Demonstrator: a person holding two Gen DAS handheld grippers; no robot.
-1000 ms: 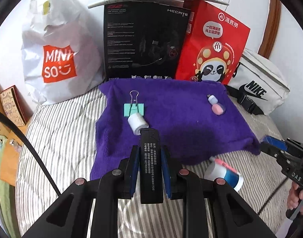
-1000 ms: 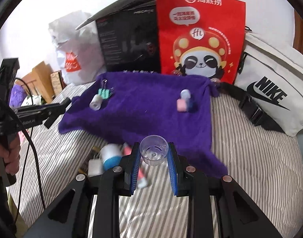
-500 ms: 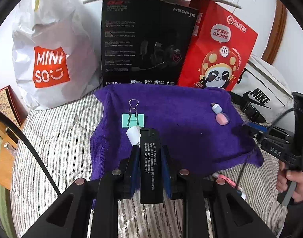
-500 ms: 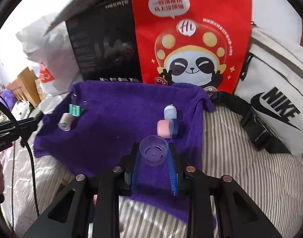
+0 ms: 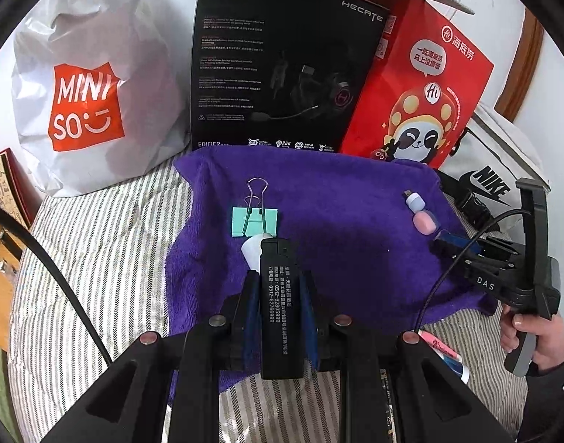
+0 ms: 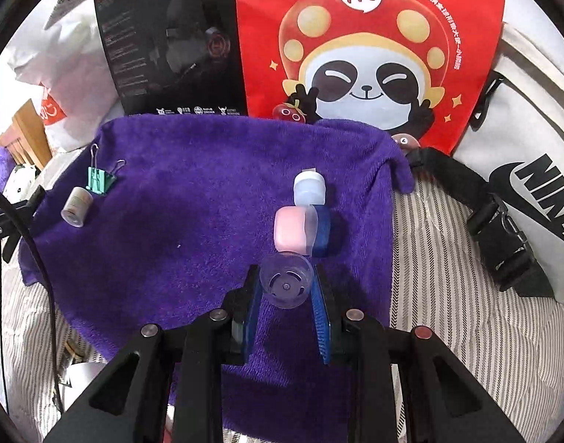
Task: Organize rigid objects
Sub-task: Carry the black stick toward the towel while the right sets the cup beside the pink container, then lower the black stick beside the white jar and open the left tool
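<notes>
Moved: right tongs (image 6: 286, 297), pinching clear cap (image 6: 286, 284), now over towel (image 6: 178, 203).
Left tongs (image 5: 276, 295): pinching black lighter (image 5: 279, 295).
Risk: cap may roll on soft towel.

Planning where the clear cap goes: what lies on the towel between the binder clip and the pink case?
Only bare purple towel separates the binder clip and the pink case, as the right wrist view shows.
</notes>
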